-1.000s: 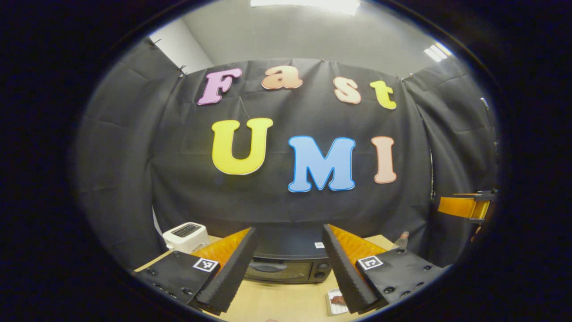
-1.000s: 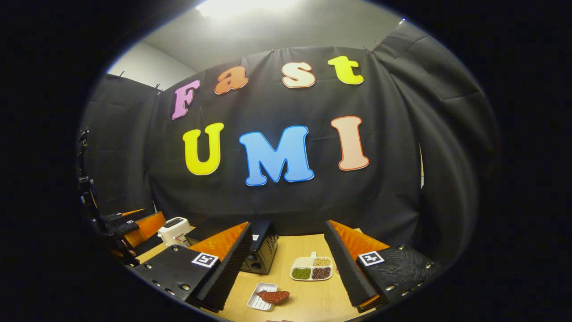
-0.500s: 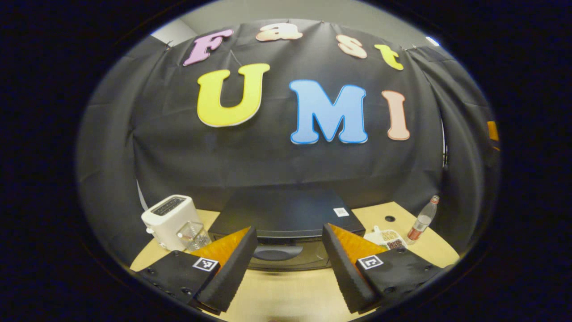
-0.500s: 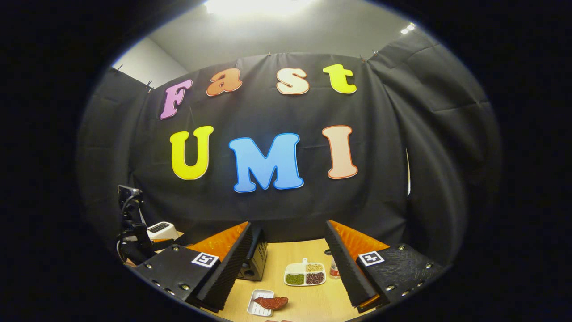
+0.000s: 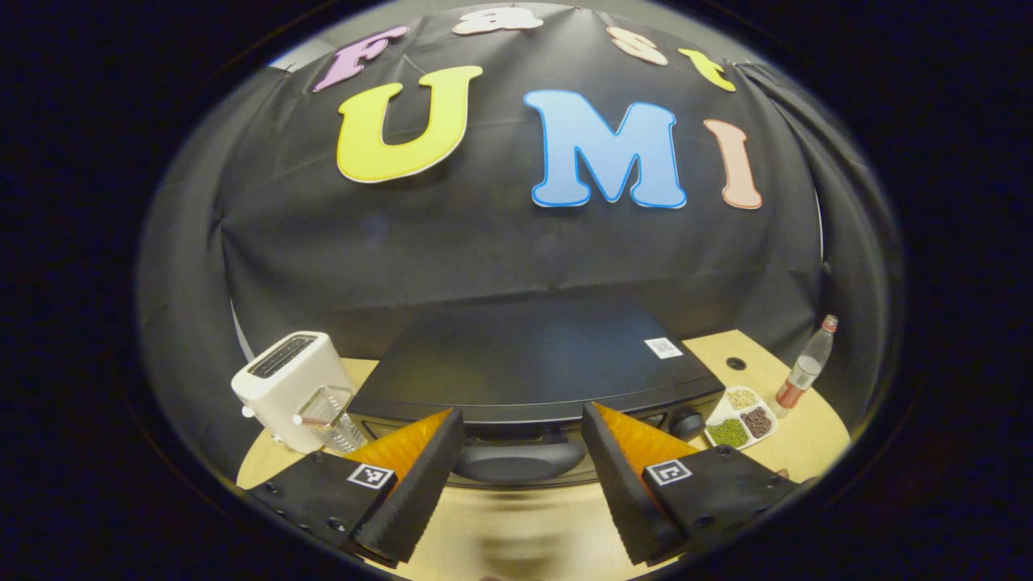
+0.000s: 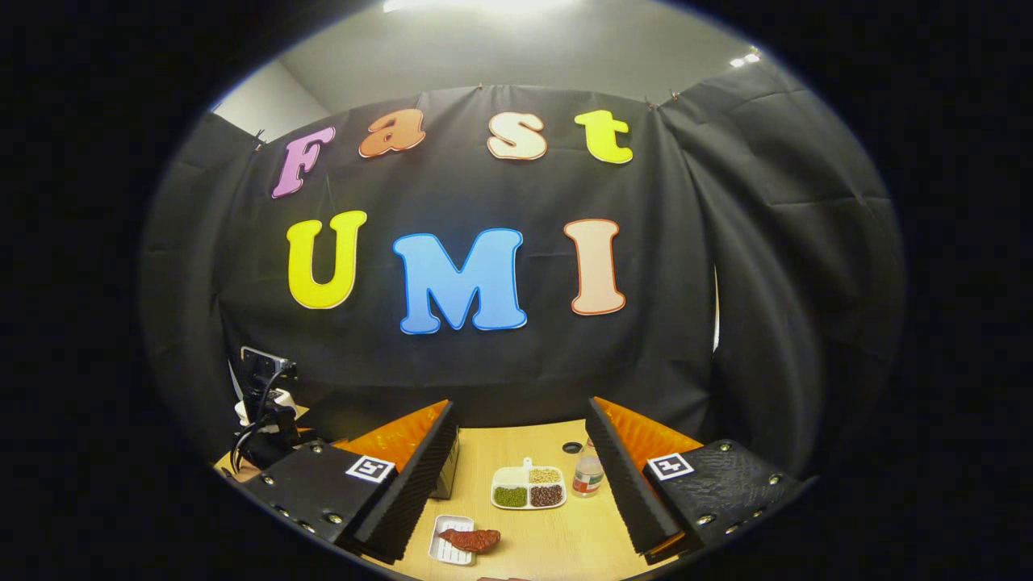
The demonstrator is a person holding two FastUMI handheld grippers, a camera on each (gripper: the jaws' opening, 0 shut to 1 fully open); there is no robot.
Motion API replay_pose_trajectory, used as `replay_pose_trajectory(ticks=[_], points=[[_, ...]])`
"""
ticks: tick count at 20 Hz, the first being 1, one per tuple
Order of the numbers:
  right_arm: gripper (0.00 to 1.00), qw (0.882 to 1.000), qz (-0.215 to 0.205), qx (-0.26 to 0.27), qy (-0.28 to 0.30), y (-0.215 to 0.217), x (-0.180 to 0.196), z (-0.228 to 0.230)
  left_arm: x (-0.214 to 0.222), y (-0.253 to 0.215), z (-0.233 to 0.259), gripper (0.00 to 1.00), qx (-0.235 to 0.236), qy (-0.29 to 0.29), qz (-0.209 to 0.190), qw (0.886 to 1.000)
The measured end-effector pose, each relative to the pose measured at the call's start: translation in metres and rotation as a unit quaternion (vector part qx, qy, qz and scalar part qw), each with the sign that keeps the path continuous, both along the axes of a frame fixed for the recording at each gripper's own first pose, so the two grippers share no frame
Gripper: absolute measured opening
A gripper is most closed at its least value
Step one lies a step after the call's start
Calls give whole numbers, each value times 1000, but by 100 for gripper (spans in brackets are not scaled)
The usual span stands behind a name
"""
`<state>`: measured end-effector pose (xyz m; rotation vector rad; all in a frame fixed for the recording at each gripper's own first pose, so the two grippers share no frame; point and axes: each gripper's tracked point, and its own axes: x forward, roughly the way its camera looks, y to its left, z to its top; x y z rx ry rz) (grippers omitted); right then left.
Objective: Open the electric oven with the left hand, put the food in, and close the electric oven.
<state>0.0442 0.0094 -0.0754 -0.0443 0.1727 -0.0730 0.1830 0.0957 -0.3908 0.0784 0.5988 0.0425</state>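
The black electric oven (image 5: 524, 363) stands on the table right in front of my left gripper (image 5: 520, 413). Its door looks shut, and the handle (image 5: 516, 461) lies between and just beyond the open fingers, which touch nothing. In the right gripper view, a red-brown piece of food (image 6: 470, 539) lies on a small white tray (image 6: 440, 551) near the table's front. My right gripper (image 6: 520, 407) hangs open above the table, holding nothing. A corner of the oven (image 6: 446, 478) shows behind its left finger.
A white toaster (image 5: 282, 387) and a clear cup (image 5: 329, 420) stand left of the oven. A divided plate of beans (image 5: 738, 415) and a bottle (image 5: 803, 371) stand to its right. The wooden table (image 6: 565, 541) runs under both grippers.
My left gripper has moved in close to the oven and tipped downward, so the oven looms larger. The right gripper has drifted slightly; the bottle has come into its view.
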Motion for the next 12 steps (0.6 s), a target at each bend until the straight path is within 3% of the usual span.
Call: replay_pose_trajectory(ticks=[3, 10, 12], points=[[95, 1000, 0, -8, -1, 0, 0, 4, 0, 3, -25, 98, -13, 32, 8, 999], [98, 1000, 11, 0, 2, 10, -4, 2, 4, 8, -26, 100, -14, 16, 8, 1000], [98, 1000, 18, 0, -3, 14, -6, 7, 0, 7, -25, 96, -11, 18, 8, 1000]])
